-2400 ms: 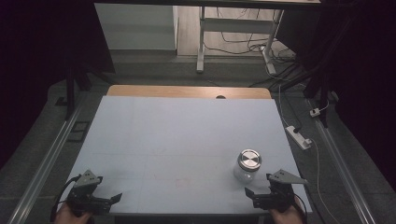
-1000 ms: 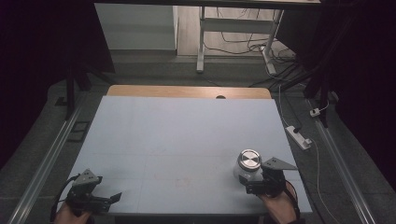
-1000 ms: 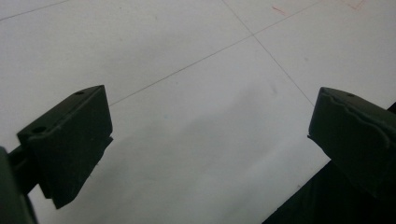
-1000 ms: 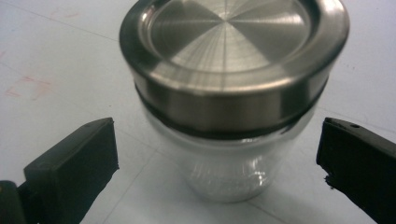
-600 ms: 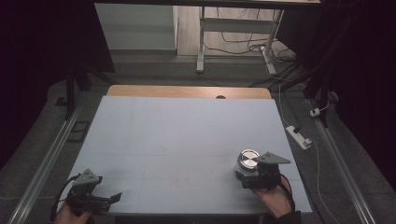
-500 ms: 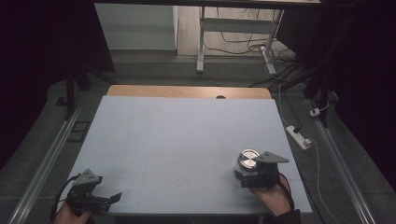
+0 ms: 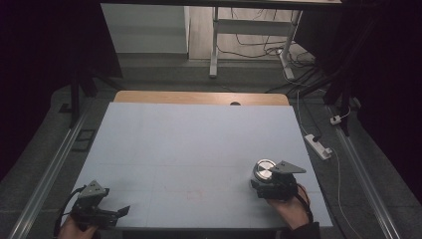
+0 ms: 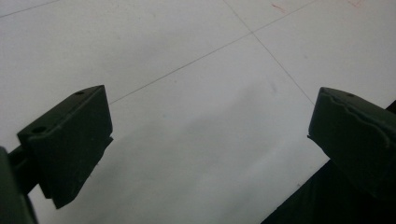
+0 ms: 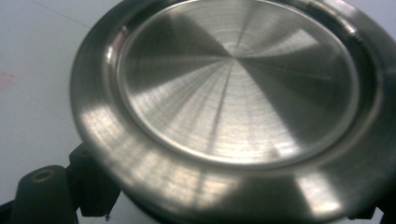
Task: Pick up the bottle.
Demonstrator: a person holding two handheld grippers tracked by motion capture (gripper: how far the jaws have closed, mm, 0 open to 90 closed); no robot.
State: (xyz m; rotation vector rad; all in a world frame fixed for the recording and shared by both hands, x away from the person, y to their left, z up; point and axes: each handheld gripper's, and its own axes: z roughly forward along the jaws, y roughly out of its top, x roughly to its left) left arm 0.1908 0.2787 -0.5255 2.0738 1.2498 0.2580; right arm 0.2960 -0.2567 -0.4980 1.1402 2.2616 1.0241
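From above, the right gripper [image 7: 263,183] has just closed its jaws around the round jar with a brushed steel lid [image 7: 264,170] near the pale table's [image 7: 199,144] front right; lifting remains. The left gripper [image 7: 107,215] idles. Its own view shows its jaws wide apart over bare tabletop. In the right gripper view, black jaws sit clamped beneath the lid [image 9: 233,107].

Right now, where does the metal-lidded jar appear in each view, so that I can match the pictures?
High view: the metal-lidded jar stands at the lower right of the white table, at the right gripper.
Left gripper view: the jar is not in it; bare table lies between the open jaws.
Right gripper view: the brushed lid sits close above the jaws.
Shared landmark: the white table.
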